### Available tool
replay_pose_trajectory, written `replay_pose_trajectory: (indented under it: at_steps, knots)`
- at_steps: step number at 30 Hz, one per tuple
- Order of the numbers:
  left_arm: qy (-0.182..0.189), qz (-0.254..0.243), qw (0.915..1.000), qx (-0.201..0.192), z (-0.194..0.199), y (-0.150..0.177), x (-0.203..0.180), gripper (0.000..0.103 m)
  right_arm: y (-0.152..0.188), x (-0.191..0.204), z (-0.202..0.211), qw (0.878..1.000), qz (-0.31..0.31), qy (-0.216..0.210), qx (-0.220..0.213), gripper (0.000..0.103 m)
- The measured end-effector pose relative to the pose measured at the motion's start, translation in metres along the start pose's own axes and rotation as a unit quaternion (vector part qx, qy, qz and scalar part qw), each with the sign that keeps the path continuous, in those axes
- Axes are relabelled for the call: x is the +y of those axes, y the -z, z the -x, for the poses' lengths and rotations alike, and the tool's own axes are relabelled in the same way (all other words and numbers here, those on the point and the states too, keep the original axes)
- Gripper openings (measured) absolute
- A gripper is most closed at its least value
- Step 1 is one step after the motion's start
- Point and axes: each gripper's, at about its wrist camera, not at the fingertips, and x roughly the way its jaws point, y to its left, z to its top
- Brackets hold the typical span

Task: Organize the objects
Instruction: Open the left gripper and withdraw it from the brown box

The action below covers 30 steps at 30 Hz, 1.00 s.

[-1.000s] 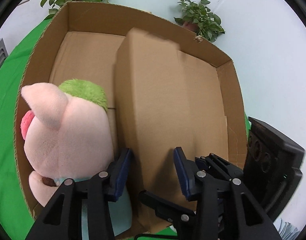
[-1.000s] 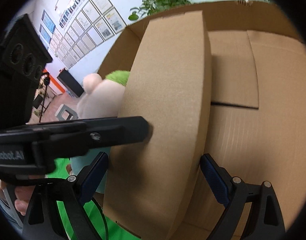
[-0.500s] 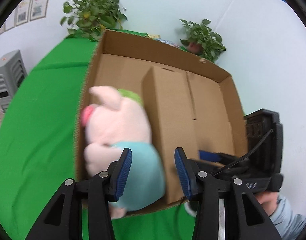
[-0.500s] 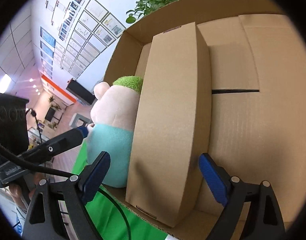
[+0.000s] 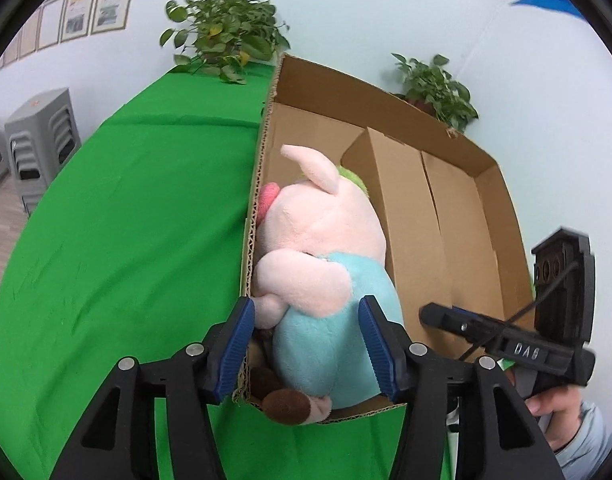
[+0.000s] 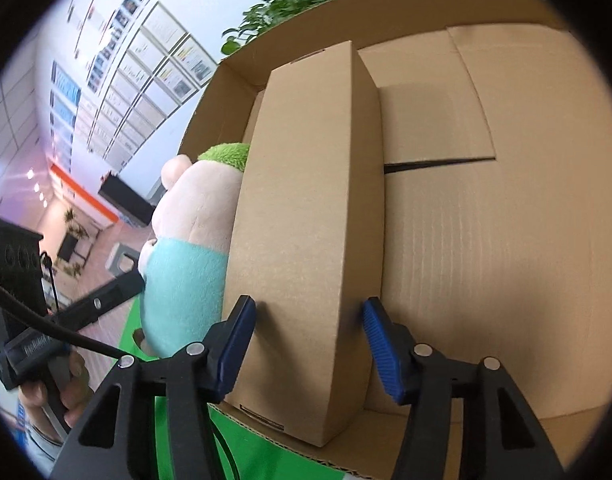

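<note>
Green cloth covers the table, with a pale wall and two potted plants behind it. On that cloth sits an open cardboard tray. Inside it, a tall narrow carton stands on end roughly in the middle, and a pink stuffed pig in a turquoise shirt is wedged between the carton and the tray's left wall.

The right gripper straddles the near end of the carton and its jaws are closing. The left pad looks to be touching the cardboard, while a sliver of gap shows at the right pad, so the grip does not appear firm yet. The left gripper hangs in front of the pig with its jaws opening, and its pads are clear of the plush, holding nothing.

Several things could go wrong from here. The carton is tall and is taken low at one end, so a lift may let it tip or swing. The pig leans against its side, so moving the carton may drag the toy along or let it flop over the tray's rim, where a foot already hangs out. Thin cardboard may dent under a hard squeeze. The two grippers work close together, so a sideways move risks a knock or a snagged cable.
</note>
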Motion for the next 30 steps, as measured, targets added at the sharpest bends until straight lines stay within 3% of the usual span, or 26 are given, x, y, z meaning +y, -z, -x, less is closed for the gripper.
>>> replay_pose_trajectory:
  at_steps: [4,8,10,12,14,17,22,26,30]
  knots:
    - [-0.003,-0.016,0.9998,0.008,0.002,0.002,-0.007,0.053,0.0,0.011,0.0,0.999,0.03,0.013,0.009,0.063]
    - [-0.028,-0.037,0.9987,-0.02,0.014,0.006,-0.023,0.055,0.011,0.029,0.04,0.993,0.09,0.052,-0.056,0.091]
    - [-0.052,-0.053,0.9959,-0.051,0.031,0.01,-0.038,0.071,0.021,0.035,0.06,0.988,0.111,0.066,-0.082,0.102]
    - [-0.068,-0.063,0.9904,-0.102,0.052,0.018,-0.057,0.093,0.036,0.037,0.08,0.984,0.12,0.084,-0.105,0.102]
    - [-0.078,-0.073,0.9842,-0.141,0.069,0.026,-0.075,0.102,0.05,0.036,0.094,0.981,0.115,0.094,-0.121,0.102]
    - [-0.092,-0.101,0.9735,-0.183,0.086,0.039,-0.113,0.102,0.069,0.035,0.112,0.979,0.099,0.113,-0.14,0.102]
    - [-0.098,-0.141,0.966,-0.194,0.094,0.063,-0.166,0.102,0.084,0.036,0.132,0.974,0.082,0.143,-0.158,0.102]
    - [-0.098,-0.147,0.9656,-0.19,0.094,0.079,-0.195,0.102,0.099,0.033,0.153,0.969,0.082,0.151,-0.176,0.102]
    - [-0.092,-0.133,0.9706,-0.179,0.096,0.091,-0.207,0.102,0.11,0.029,0.165,0.967,0.08,0.153,-0.188,0.102]
